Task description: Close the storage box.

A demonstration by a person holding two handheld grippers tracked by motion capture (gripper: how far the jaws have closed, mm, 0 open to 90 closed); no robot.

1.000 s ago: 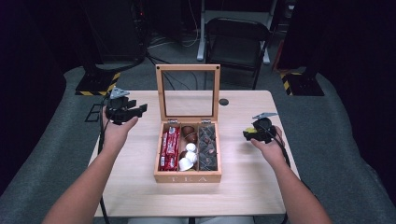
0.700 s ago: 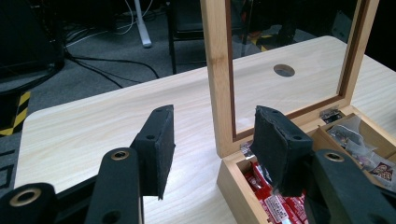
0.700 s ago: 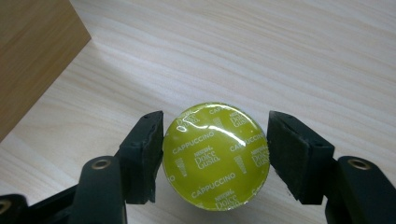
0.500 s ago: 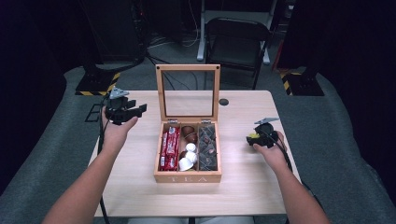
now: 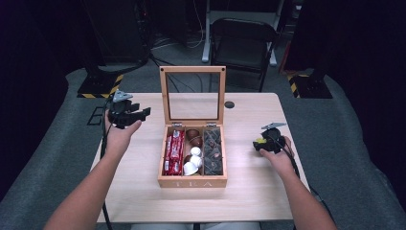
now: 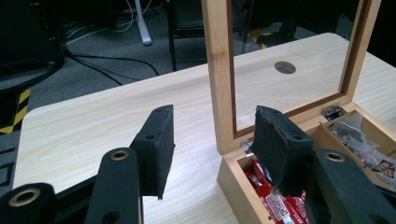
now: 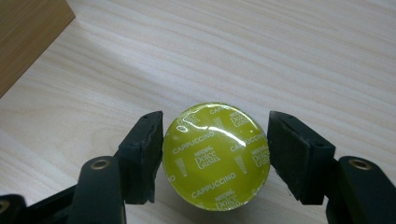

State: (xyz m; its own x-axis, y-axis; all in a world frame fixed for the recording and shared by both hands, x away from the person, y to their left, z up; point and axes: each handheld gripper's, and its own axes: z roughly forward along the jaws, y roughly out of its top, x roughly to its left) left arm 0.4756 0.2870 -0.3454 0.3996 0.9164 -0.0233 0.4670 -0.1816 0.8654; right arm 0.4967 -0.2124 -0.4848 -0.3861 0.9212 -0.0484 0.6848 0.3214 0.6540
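A yellow-green Cappuccino coffee capsule [image 7: 215, 156] sits between the pads of my right gripper [image 7: 215, 154], foil lid facing the camera. Both pads touch its rim, so the gripper is shut on it. From above, the right gripper [image 5: 257, 143] and the capsule [image 5: 259, 142] hover low over the table, right of the wooden tea box [image 5: 191, 182]. The box's glass lid [image 5: 192, 70] stands upright. Inside are red packets [image 5: 173, 152], brown and white capsules [image 5: 193, 154] and dark packets [image 5: 212, 149]. My left gripper [image 5: 143, 113] is open and empty, left of the lid [image 6: 219, 70].
A round cable hole [image 5: 229, 104] lies in the table behind the box. A folding chair [image 5: 242, 43] stands beyond the far edge. Bare tabletop [image 5: 143, 191] stretches on both sides of the box and in front of it.
The right gripper has shifted slightly toward the near edge with the capsule still between its pads. The left gripper has stayed where it was.
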